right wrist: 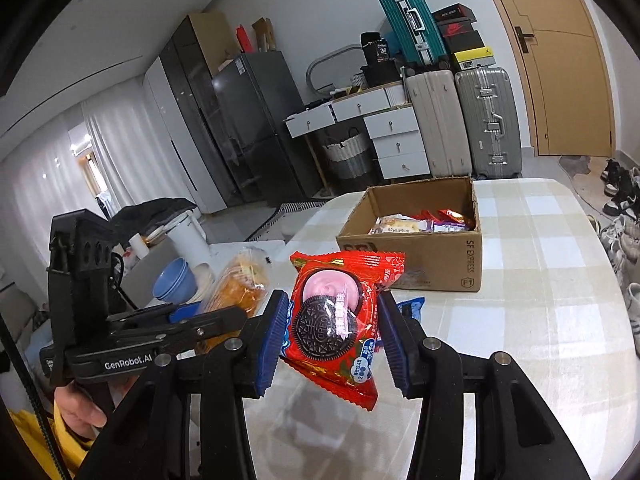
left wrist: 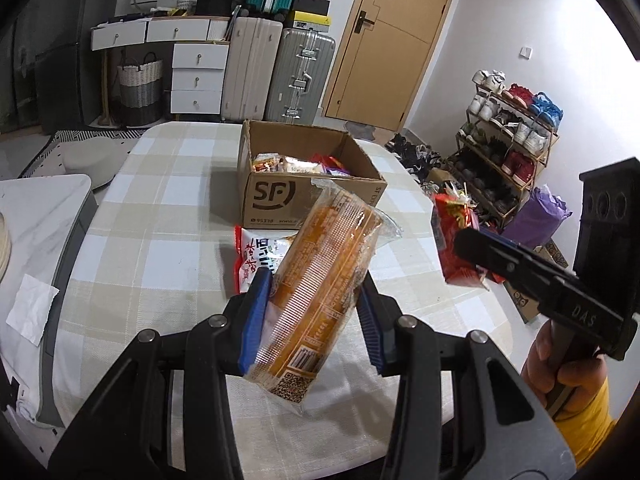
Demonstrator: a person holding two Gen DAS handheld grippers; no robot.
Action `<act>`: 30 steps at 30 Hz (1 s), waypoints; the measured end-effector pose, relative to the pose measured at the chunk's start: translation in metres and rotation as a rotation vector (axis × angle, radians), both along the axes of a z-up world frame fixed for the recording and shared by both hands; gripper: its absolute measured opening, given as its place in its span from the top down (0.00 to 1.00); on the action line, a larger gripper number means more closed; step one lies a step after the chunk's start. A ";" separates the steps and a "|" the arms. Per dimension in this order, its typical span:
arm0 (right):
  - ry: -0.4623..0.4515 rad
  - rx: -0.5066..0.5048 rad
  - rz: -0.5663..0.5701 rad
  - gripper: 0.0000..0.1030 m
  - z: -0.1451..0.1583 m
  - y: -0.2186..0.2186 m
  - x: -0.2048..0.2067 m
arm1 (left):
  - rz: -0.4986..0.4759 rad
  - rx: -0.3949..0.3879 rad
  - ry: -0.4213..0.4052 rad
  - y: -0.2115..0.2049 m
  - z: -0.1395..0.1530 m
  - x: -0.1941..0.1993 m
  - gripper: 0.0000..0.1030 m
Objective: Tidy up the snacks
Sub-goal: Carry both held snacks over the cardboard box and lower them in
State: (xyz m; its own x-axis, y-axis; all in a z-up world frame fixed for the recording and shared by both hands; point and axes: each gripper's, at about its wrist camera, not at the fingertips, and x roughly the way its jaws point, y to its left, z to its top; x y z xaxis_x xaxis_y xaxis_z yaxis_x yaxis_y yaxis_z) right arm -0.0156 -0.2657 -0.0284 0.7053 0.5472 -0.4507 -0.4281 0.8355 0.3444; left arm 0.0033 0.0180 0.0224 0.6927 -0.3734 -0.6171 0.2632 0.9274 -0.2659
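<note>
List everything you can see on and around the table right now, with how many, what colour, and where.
cardboard box: one, brown, on the table, holding snacks
checked tablecloth: one, beige and white, over the table
orange snack packet: one, held in the left hand-held gripper
red Oreo packet: one, held in the right hand-held gripper
white and red packet: one, on the table before the box
suitcases: three, beige, grey, teal, by the door
</note>
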 end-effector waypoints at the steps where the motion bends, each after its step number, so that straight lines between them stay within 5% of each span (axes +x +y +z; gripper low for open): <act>1: -0.001 -0.001 0.000 0.55 0.000 0.000 -0.001 | 0.000 -0.003 -0.003 0.001 0.001 -0.001 0.62; 16: -0.019 -0.006 -0.023 0.55 0.007 -0.006 -0.001 | 0.047 -0.022 -0.019 0.017 0.012 -0.002 0.62; 30: -0.107 -0.064 0.014 0.55 0.043 0.010 0.061 | 0.070 0.019 -0.069 0.011 0.049 0.053 0.62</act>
